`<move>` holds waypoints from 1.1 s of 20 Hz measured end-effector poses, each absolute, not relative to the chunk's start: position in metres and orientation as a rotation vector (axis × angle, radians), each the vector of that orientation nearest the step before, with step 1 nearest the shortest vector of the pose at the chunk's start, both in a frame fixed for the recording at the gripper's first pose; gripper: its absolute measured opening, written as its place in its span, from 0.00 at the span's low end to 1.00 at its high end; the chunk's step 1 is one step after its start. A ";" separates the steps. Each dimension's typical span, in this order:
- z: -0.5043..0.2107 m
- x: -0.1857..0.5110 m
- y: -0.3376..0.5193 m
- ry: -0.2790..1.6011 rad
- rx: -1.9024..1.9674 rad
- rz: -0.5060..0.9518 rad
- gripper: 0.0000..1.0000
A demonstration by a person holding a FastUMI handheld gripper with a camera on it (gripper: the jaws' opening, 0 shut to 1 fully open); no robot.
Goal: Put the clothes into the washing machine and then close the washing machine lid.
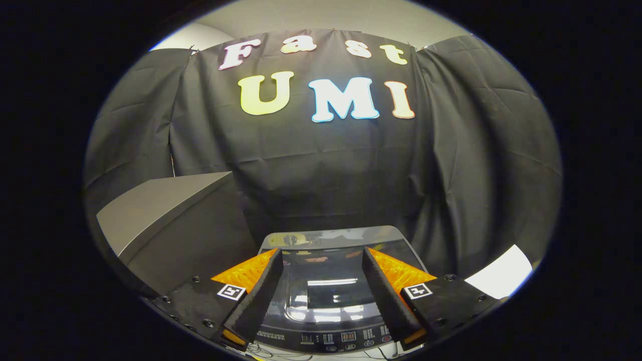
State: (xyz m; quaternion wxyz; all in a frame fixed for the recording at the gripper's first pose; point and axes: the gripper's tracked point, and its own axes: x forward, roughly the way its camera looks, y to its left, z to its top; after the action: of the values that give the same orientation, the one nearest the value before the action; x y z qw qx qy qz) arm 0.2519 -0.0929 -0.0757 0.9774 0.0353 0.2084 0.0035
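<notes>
Empty, parted tongs (322, 260) above seemingly closed washing machine lid (326, 288).

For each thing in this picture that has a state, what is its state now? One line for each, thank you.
washing machine lid: closed, lying flat on the machine, glossy, with reflections on it.
control panel: at the near edge of the machine, below the lid; display too small to tell.
claw: open, holding nothing, fingers spread above the lid.
grey box: beside the machine, closed top.

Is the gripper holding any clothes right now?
No, the gripper has its fingers spread open with nothing between them, just the shiny closed lid of the washing machine beyond.
</notes>
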 end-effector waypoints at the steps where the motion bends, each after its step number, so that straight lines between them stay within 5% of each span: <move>1: -0.075 0.239 -0.095 0.417 0.072 0.000 0.98; 22: -0.005 -0.003 -0.088 0.130 0.003 0.088 0.98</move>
State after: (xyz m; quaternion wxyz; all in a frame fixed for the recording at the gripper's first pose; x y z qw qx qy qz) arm -0.0031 -0.0883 -0.0046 0.9969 0.0014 0.0648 0.0437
